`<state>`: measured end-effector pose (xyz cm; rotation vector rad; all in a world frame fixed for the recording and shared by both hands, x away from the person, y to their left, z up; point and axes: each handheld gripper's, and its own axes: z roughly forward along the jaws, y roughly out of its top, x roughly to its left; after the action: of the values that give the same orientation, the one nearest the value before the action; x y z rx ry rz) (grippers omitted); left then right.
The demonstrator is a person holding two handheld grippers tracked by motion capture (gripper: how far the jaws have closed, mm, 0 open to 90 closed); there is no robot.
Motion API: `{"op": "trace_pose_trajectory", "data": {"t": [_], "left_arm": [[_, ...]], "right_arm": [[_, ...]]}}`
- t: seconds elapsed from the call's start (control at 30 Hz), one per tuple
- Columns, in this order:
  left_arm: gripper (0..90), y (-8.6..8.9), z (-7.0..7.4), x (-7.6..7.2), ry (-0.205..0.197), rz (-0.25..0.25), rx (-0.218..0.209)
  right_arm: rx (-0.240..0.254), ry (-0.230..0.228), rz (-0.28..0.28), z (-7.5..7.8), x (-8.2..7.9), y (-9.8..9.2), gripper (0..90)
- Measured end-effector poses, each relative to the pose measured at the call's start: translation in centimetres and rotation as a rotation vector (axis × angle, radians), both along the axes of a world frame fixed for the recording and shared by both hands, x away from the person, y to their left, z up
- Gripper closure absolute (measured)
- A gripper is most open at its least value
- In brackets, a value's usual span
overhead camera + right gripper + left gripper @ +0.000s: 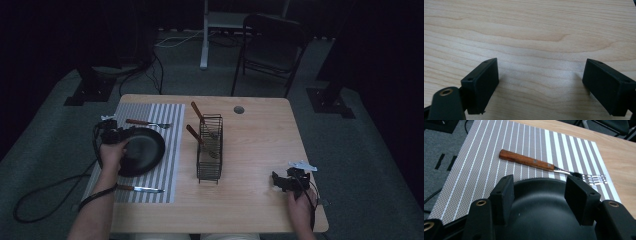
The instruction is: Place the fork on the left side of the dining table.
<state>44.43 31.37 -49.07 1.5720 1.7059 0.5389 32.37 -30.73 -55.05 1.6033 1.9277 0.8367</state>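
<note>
Black round plate point(142, 150) lies flat on the striped placemat point(170, 150) — fork point(148, 123) just beyond, knife point(140, 189) nearer.

Mat left, rack centre

On the mat point(172, 145) lies a plate point(145, 150), fork point(148, 123) behind it, knife point(140, 189) before it; the rack point(210, 149) stands just right.

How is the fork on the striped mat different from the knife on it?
The fork lies on the placemat's far side, beyond the black plate; the knife lies on its near side. The fork ends in tines; the knife ends in a plain blade. Both have brown wooden handles and lie roughly parallel, metal ends pointing the same way.
</note>
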Motion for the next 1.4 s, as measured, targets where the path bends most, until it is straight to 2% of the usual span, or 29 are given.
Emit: {"op": "trace_pose_trajectory", "data": {"t": [0.43, 0.8, 0.9, 1.07, 1.13, 1.2, 1.4], "left_arm": [[40.9, 0.7, 0.8, -3.0, -0.014, -0.039, 0.006], [30.1, 1.0, 1.3, -5.3, -0.019, -0.068, -0.009], [30.0, 0.8, 1.5, -6.0, -0.028, -0.066, 0.009], [26.7, 0.5, 1.2, -7.1, -0.008, -0.088, 0.047], [26.4, 0.5, 1.1, -7.7, -0.009, -0.091, 0.043], [19.1, 0.6, 1.1, -8.2, -0.011, -0.084, 0.036], [19.0, 0.5, 1.0, -9.9, -0.018, -0.095, 0.054]], "right_arm": [[0.000, 0.000, 0.000, 0.0, 0.0, 0.0, 13.4], [0.000, 0.000, 0.000, 0.0, 0.0, 0.0, 13.4], [0.000, 0.000, 0.000, 0.0, 0.0, 0.0, 13.4], [0.000, 0.000, 0.000, 0.0, 0.0, 0.0, 13.3], [0.000, 0.000, 0.000, 0.0, 0.0, 0.0, 13.4], [0.000, 0.000, 0.000, 0.0, 0.0, 0.0, 13.4], [0.000, 0.000, 0.000, 0.0, 0.0, 0.0, 13.4]]}}
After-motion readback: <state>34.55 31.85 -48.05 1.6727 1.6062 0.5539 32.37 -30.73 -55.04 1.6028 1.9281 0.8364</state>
